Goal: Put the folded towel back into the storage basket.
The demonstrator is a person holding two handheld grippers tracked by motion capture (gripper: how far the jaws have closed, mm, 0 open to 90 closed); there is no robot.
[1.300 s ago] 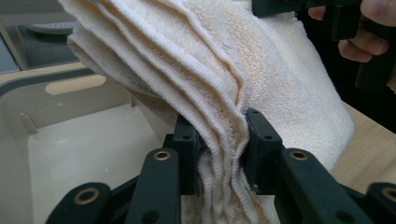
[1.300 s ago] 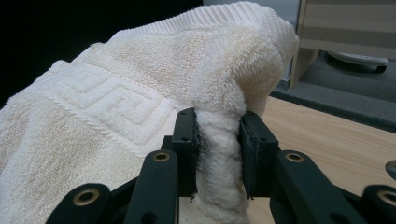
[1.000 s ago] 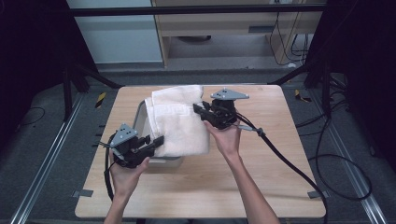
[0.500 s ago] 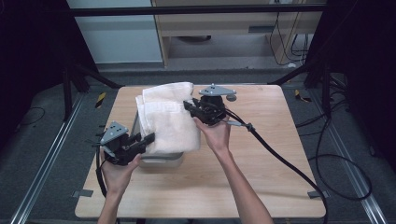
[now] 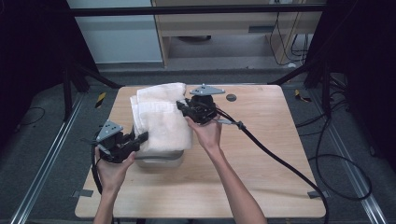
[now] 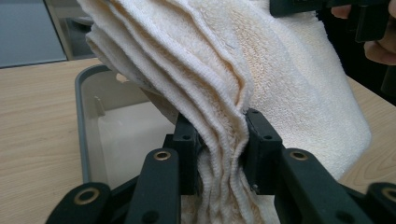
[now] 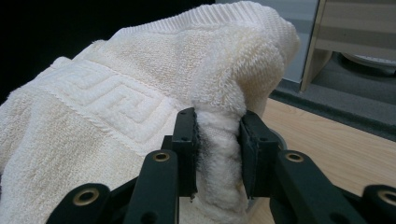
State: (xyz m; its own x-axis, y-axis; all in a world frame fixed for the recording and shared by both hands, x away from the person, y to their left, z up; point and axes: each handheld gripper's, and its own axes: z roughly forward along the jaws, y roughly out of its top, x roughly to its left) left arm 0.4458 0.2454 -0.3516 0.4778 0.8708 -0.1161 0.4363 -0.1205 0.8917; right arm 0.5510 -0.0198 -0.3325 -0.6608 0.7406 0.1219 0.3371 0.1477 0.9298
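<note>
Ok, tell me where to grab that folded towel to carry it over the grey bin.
Grip the towel at its two opposite ends, one tool per end, coming in level from each side. The stacked folds bunch there, as the left tool and right tool show, clamped across all layers above the bin.

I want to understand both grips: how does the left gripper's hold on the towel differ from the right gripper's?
The left gripper clamps the towel at its near end, over the grey bin; the right gripper clamps it at the far side. The left one pinches several flat, stacked layers; the right one pinches a bunched fold. Both are shut on the towel.
</note>
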